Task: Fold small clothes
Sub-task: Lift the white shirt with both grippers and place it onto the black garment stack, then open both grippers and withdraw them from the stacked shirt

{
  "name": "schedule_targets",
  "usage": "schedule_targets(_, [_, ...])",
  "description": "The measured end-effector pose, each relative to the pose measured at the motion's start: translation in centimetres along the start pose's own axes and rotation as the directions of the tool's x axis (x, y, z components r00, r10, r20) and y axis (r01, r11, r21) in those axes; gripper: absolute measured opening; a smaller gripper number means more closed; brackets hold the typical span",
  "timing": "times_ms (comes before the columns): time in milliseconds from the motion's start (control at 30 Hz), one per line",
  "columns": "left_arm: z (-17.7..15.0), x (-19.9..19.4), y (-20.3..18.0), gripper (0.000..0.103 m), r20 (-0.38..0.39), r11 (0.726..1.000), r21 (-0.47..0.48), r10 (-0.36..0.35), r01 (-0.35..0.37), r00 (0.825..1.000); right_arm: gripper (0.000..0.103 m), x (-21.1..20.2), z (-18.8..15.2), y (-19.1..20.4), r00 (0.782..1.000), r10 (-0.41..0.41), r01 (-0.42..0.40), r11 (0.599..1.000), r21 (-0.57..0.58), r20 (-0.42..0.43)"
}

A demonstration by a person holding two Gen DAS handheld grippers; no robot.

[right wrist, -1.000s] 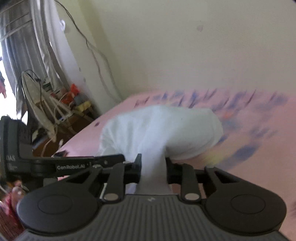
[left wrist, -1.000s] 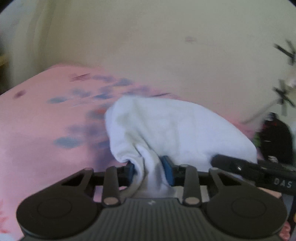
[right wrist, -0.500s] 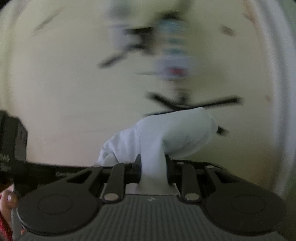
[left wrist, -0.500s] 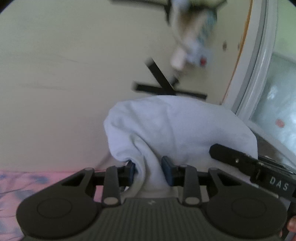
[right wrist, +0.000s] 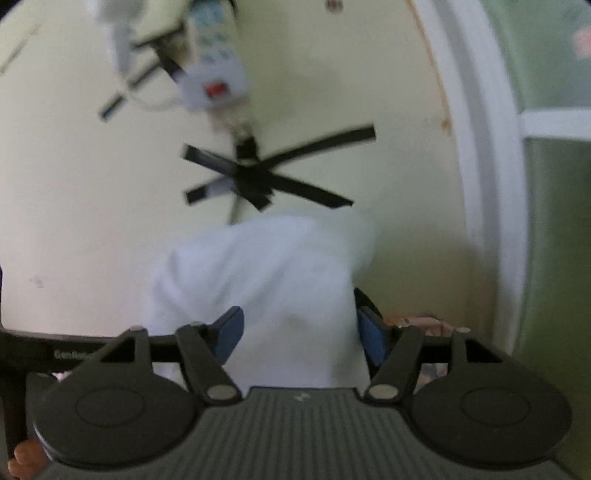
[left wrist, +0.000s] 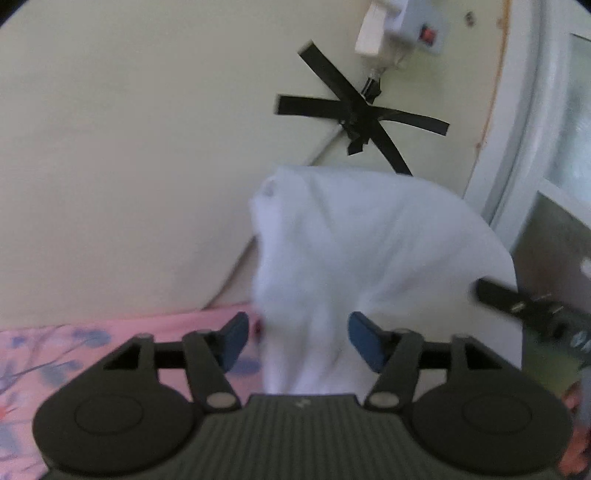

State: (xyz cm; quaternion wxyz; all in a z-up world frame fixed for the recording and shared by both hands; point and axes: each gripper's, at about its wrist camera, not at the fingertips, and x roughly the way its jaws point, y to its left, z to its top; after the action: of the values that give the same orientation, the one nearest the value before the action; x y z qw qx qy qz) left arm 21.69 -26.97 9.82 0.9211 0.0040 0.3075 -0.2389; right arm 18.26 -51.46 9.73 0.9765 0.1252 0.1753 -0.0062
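Left wrist view: white garment (left wrist: pixel 369 251) loose between spread claws.
Both the left gripper (left wrist: pixel 295 338) and right gripper (right wrist: pixel 297 334) have just been opening; the cloth lies between their pads, unclamped.

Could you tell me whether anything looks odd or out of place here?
Yes: a power strip is fixed to the wall with crossed black tape. The white garment lies unclamped, both grippers' jaws having just opened.
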Motion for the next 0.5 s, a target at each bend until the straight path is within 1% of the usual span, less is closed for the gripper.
schedule_targets(33, [-0.9,-1.3,0.6,0.078,0.01,1.0,0.015,0.026,-0.026,1.0,0.065,-1.6,-0.9,0.4,1.0,-0.003,0.003,1.0,0.003,0.009])
schedule_targets(100, [-3.9,-3.7,0.9,0.079,0.015,0.996,0.052,0.078,-0.078,0.997,0.071,-4.5,-3.0,1.2,1.0,0.031,-0.031,0.999,0.038,-0.005])
schedule_targets(133, [-6.0,-5.0,1.0,0.079,0.006,0.992,0.075,0.102,-0.102,0.995,0.077,-5.8,-4.3,1.7,0.999,0.05,-0.048,0.997,0.064,-0.023])
schedule_targets(200, [-8.4,-6.5,1.5,0.08,-0.017,0.986,0.103,0.134,-0.132,0.991,0.078,-8.2,-7.4,2.9,0.994,0.087,-0.08,0.991,0.107,-0.062])
schedule_targets(300, [-13.4,-8.6,2.2,0.087,-0.067,0.98,0.12,0.168,-0.16,0.983,0.078,-11.2,-11.9,5.2,0.987,0.115,-0.097,0.983,0.153,-0.109])
schedule_targets(333, [-15.0,-9.5,2.5,0.088,-0.084,0.978,0.128,0.179,-0.167,0.98,0.078,-11.9,-13.1,5.9,0.986,0.113,-0.093,0.982,0.162,-0.119])
schedule_targets(400, [-16.7,-9.7,2.3,0.089,-0.102,0.969,0.164,0.205,-0.187,0.974,0.078,-13.4,-15.5,7.3,0.986,0.103,-0.077,0.979,0.191,-0.134])
schedule_targets(467, [-18.5,-11.0,2.5,0.092,-0.091,0.959,0.196,0.224,-0.203,0.97,0.078,-14.4,-17.1,8.4,0.986,0.092,-0.06,0.973,0.222,-0.138])
schedule_targets(500, [-19.2,-11.7,2.6,0.094,-0.081,0.956,0.204,0.232,-0.212,0.969,0.078,-15.0,-17.7,8.8,0.988,0.074,-0.042,0.973,0.228,-0.135])
